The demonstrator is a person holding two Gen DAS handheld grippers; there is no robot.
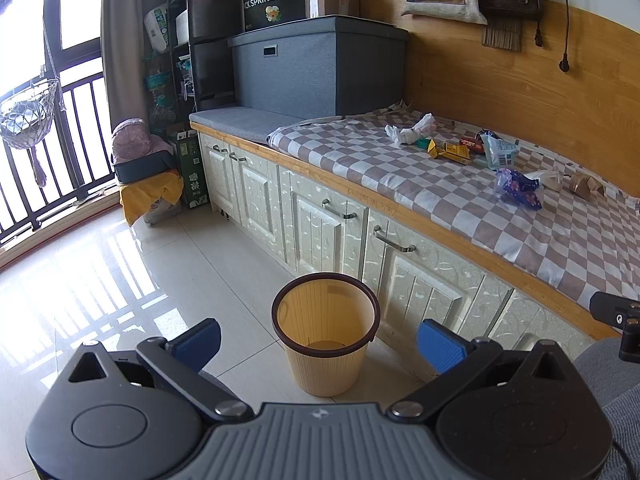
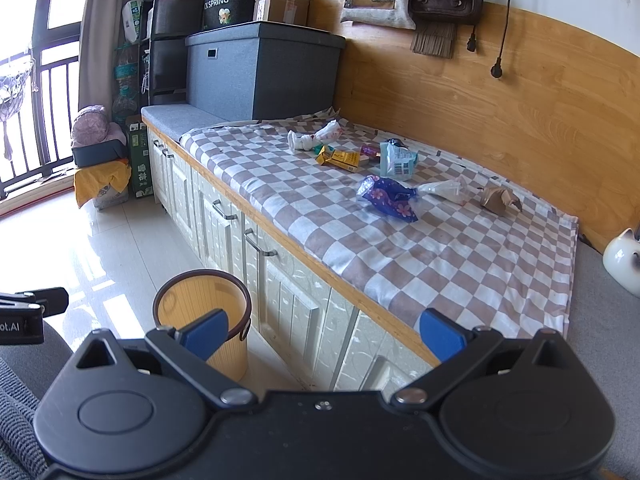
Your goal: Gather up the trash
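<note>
A beige waste bin [image 1: 326, 332] [image 2: 202, 312] with a dark rim stands on the floor against the white cabinets. Trash lies on the checked cloth [image 2: 320, 216] on the bench: white crumpled tissue [image 2: 312, 138] [image 1: 414, 130], a yellow box [image 2: 340, 159] [image 1: 450, 151], a pale blue packet [image 2: 396, 162] [image 1: 498, 152], a purple wrapper [image 2: 386, 196] [image 1: 518, 189], clear plastic [image 2: 444, 190] and brown crumpled paper [image 2: 498, 199] [image 1: 584, 186]. My left gripper [image 1: 320, 344] is open above the floor in front of the bin. My right gripper [image 2: 322, 334] is open, well short of the trash.
A grey storage box [image 1: 320, 64] with a black tub and carton on top stands at the bench's far end. Bags hang on the wooden back panel [image 2: 500, 112]. A white cat figure [image 2: 622, 260] sits at the right. Tiled floor [image 1: 120, 264] stretches to the balcony railing.
</note>
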